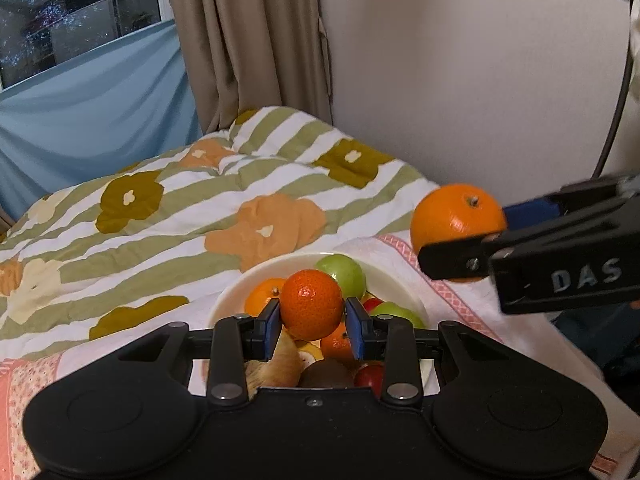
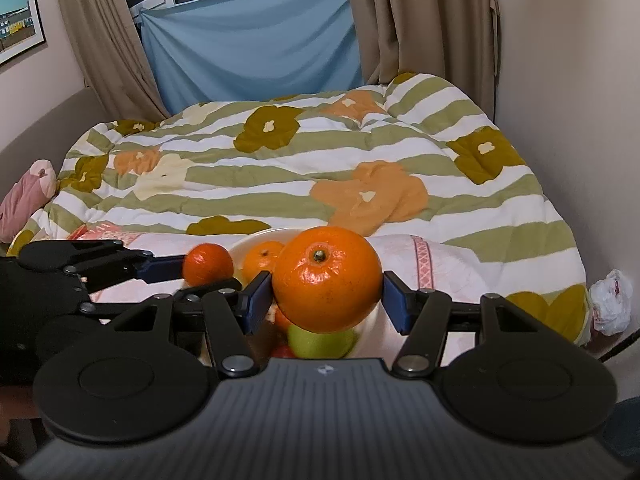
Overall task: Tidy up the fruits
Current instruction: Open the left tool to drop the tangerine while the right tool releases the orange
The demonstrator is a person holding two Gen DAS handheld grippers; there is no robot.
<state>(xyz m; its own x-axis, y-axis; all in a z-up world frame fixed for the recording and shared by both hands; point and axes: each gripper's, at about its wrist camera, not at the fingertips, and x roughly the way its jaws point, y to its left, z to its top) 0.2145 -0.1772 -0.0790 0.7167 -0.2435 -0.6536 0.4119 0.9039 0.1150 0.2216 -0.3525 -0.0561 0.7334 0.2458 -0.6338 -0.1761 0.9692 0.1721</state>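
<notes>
1. So left gripper (image 1: 312,322) fingers clamp a small mandarin (image 1: 311,305), center frame, above the bowl (image 1: 240,288).
2. Right gripper (image 2: 326,300) pinches the big orange (image 2: 327,279).
3. Imo carry both level, w/ steady squeeze.

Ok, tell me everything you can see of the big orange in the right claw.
The big orange is round and bright, with glossy, finely dimpled peel and a small brownish stem stub facing up towards the camera. It looks whole and unpeeled. The right claw holds it clear of the bed, a blue pad pressing on each side. It hangs just above the white bowl of mixed fruit, touching nothing but the pads.
</notes>
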